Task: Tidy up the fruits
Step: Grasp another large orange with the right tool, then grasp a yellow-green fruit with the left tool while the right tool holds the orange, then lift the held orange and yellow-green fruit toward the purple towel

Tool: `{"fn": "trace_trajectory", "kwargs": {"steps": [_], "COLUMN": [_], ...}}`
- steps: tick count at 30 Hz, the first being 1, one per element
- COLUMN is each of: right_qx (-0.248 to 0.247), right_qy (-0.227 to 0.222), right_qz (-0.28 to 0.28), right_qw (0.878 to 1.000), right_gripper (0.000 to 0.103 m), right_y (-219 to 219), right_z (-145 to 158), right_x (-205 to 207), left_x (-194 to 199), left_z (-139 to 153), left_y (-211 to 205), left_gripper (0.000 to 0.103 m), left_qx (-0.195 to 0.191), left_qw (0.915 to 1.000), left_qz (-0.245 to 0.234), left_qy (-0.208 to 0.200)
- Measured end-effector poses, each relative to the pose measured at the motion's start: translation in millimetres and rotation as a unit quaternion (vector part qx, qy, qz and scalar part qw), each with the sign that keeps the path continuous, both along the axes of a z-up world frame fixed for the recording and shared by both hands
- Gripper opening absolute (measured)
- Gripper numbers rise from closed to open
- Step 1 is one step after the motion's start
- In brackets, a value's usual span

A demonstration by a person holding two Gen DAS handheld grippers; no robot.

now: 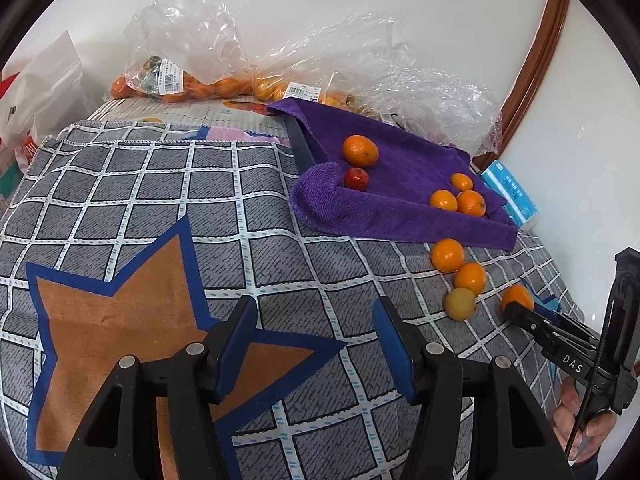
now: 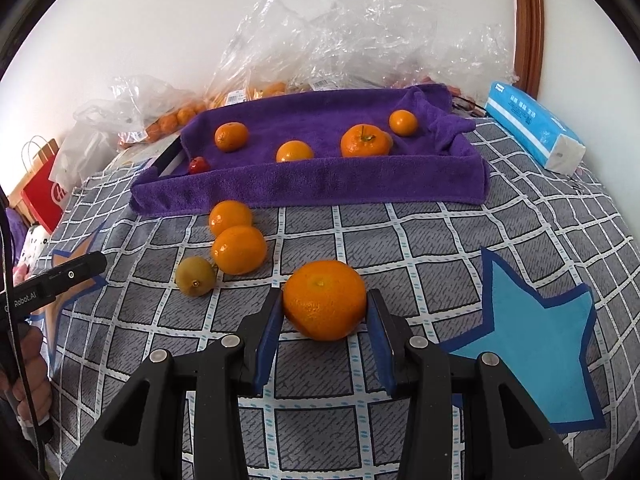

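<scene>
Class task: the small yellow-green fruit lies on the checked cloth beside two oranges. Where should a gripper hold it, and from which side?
Grip the yellow-green fruit across its round middle, coming from above. An orange touches its far right side, so set the fingers on its free flanks.

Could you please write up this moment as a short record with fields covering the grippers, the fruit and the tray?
right hand-held gripper: shut on a large orange resting on the checked cloth
left hand-held gripper: open, nothing between its pads, over the brown star
tray: lined with a purple towel, at the far side of the cloth
fruit in tray: several oranges and one small red fruit
loose fruit on cloth: two oranges and a yellow-green fruit, in front of the tray
behind tray: clear bags of oranges
</scene>
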State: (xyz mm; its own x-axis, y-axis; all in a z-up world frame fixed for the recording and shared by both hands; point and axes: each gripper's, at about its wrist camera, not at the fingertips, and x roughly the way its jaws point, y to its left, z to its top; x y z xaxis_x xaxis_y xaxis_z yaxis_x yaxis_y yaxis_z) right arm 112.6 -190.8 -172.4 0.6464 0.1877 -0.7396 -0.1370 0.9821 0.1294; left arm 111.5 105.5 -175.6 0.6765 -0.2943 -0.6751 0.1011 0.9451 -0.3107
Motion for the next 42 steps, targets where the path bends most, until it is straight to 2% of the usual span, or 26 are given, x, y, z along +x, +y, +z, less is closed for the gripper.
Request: {"fn": "trace_trajectory", "kwargs": {"steps": [4,6,9,14,18,21,24,25,26,27,30,38,42], "right_qx": [-0.005,-0.008,-0.009,-0.014,-0.022,-0.023,-0.023,-0.019,-0.014,-0.012,-0.017,-0.018,-0.020], "right_qy": [-0.011,-0.021,-0.030,-0.040,-0.052,-0.062,-0.063,-0.062,-0.060,-0.057,-0.048,-0.018,-0.020], "right_qz": [-0.010,-0.012,-0.019,-0.034,-0.040,-0.040,-0.043,-0.043,-0.042,-0.042,-0.047,-0.053,-0.050], "right_qw": [1.000,1.000,0.999,0.999,0.998,0.997,0.997,0.997,0.997,0.997,0.998,0.998,0.998], "right_gripper": [0.041,0.041,0.041,0.041,0.041,0.041,0.041,0.041,0.041,0.041,0.041,0.041,0.041], "right_y": [-7,-12,-23,-40,-49,-54,-56,-57,-57,-56,-51,-46,-45], "right_z": [4,6,8,15,25,32,34,33,31,29,20,1,0], "right_x": [-8,-13,-17,-23,-31,-35,-37,-36,-35,-34,-28,-14,-14], "left_x": [-8,-16,-21,-10,4,12,16,16,17,18,18,14,12], "left_z": [4,9,16,15,10,0,-1,-3,-4,-5,-6,-3,1], "left_y": [-17,-31,-60,-93,-116,-126,-126,-125,-124,-122,-117,-111,-110], "left_gripper": [0.059,0.059,0.062,0.062,0.059,0.050,0.046,0.041,0.030,0.026,0.027,0.027,0.027], "left_qx": [0.005,0.002,0.017,0.015,0.032,0.059,0.034,0.026,0.023,0.020,-0.004,-0.021,-0.033], "left_qw": [0.9997,0.9990,0.9970,0.9952,0.9935,0.9922,0.9930,0.9928,0.9926,0.9933,0.9927,0.9933,0.9920], "left_qz": [-0.023,-0.042,-0.071,-0.096,-0.109,-0.109,-0.113,-0.116,-0.117,-0.112,-0.118,-0.114,-0.122], "left_qy": [0.003,-0.011,-0.027,-0.013,-0.003,0.014,0.013,0.015,0.020,0.020,0.023,0.006,-0.005]}}
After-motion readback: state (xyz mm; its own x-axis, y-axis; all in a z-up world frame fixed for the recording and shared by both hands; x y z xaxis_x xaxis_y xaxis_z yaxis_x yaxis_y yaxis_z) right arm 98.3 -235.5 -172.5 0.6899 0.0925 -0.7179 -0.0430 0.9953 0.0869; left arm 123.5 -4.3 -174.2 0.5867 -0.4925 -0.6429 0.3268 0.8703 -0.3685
